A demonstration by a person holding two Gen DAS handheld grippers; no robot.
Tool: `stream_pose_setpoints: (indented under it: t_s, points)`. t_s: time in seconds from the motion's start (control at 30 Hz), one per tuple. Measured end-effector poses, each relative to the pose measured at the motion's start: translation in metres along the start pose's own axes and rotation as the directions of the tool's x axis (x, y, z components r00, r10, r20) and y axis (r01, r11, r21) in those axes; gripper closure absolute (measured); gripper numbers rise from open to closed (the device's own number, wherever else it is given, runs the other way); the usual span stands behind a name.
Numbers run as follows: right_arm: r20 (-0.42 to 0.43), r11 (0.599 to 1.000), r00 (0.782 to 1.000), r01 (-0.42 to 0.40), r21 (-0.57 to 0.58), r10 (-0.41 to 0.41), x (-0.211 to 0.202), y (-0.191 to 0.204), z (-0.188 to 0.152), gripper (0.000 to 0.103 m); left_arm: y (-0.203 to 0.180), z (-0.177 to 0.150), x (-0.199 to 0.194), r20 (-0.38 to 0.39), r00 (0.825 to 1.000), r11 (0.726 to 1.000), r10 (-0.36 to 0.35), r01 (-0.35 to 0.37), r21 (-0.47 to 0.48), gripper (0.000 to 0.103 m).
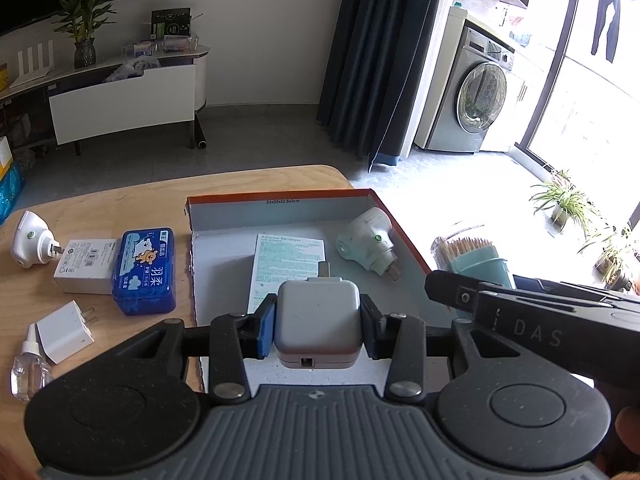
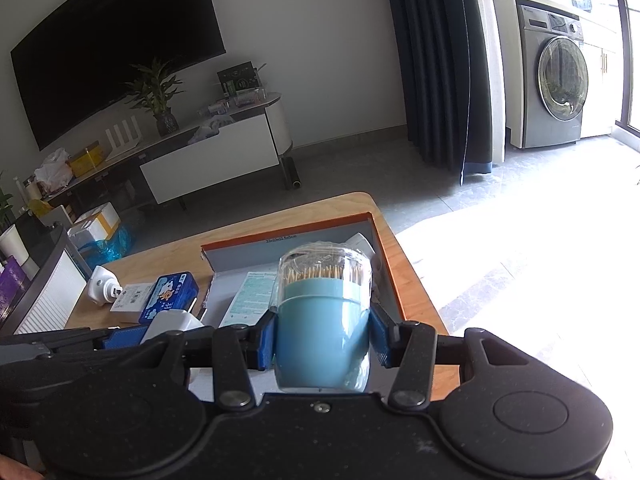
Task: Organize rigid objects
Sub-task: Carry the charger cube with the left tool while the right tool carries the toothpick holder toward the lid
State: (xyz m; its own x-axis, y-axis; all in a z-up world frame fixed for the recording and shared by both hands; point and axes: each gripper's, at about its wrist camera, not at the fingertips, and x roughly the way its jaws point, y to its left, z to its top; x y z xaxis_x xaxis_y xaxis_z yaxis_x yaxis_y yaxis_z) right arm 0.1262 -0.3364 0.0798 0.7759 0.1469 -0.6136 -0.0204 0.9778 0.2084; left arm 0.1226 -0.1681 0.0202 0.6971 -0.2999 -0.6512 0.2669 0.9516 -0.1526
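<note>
Left wrist view: left gripper (image 1: 319,322) clenched on a white charger (image 1: 318,320) above the open box (image 1: 404,232); right gripper (image 2: 322,334) clenched on a blue toothpick holder (image 2: 322,336).

Blue pads pressed against both sides of the charger, its port end facing back toward the camera. Ahead of the left tongs, inside the box: a bandage pack (image 1: 286,264) lying flat and a pale plug-in vaporizer (image 1: 370,242) to its right. Left of the tongs, on the wooden table (image 1: 100,196): a blue case (image 1: 145,270), a flat white box (image 1: 86,266), another vaporizer (image 1: 32,238), a white plug adapter (image 1: 66,332), a clear refill bottle (image 1: 28,368). Toothpick holder upright between the right tongs, clear lid on, over the box's near right part.
</note>
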Motion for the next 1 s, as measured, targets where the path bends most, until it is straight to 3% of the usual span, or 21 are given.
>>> stream_pose_setpoints:
  t_s: [1.0]
  points:
    - [-0.041, 1.0, 0.999, 0.004, 0.009, -0.004, 0.027, -0.004, 0.008, 0.046, 0.016, 0.018, 0.017, -0.006, 1.0, 1.0, 0.014, -0.014, -0.024, 0.061]
